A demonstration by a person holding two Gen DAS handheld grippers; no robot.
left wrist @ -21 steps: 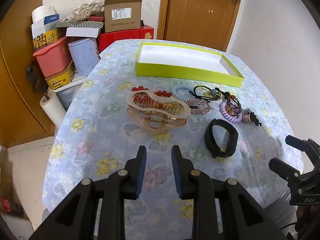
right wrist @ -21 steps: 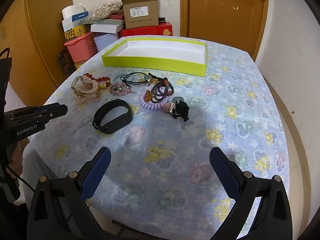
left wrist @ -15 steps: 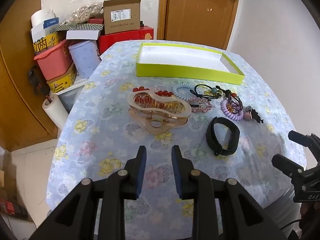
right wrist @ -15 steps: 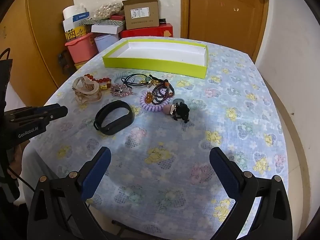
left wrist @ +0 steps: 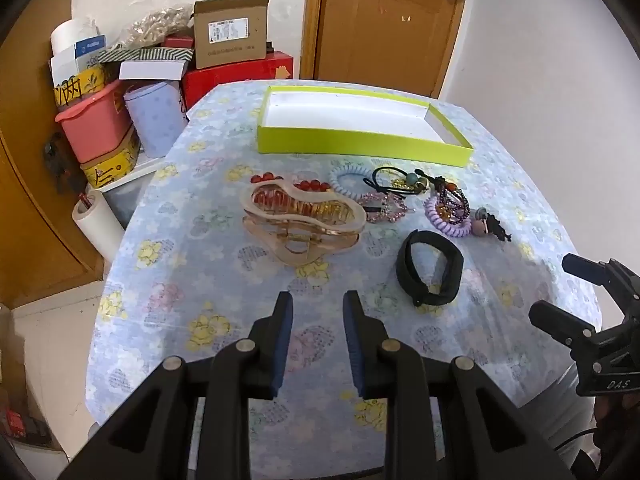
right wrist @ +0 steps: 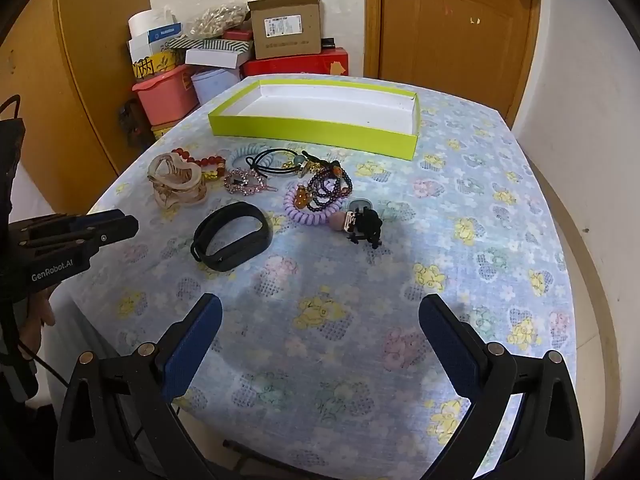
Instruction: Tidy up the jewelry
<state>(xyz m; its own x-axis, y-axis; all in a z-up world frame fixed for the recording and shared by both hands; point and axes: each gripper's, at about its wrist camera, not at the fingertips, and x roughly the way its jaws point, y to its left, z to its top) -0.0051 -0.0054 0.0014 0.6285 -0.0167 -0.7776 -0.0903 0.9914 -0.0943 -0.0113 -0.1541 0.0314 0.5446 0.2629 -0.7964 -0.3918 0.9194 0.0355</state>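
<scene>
A lime-green tray [left wrist: 360, 146] [right wrist: 316, 130], white inside, lies at the far side of the table. In front of it lie a beige claw clip [left wrist: 302, 220] [right wrist: 176, 184], red beads [left wrist: 308, 185], a pale blue coil tie [left wrist: 348, 178], a pink rhinestone clip [left wrist: 382, 207] [right wrist: 244, 180], a purple coil tie with dark beads [left wrist: 448, 212] [right wrist: 316, 200], a black doll clip [right wrist: 364, 224] and a black band [left wrist: 430, 268] [right wrist: 230, 236]. My left gripper [left wrist: 316, 340] is narrowly open and empty, short of the claw clip. My right gripper [right wrist: 320, 344] is wide open and empty over the near cloth.
The table wears a floral blue cloth [right wrist: 460, 200]. Stacked boxes and bins [left wrist: 132, 92] stand behind the table's left side. A wooden door [left wrist: 384, 24] is at the back. The right gripper shows at the table's right edge in the left wrist view [left wrist: 580, 304].
Both grippers have drawn back slightly from the table. Their openings are unchanged and no object has moved.
</scene>
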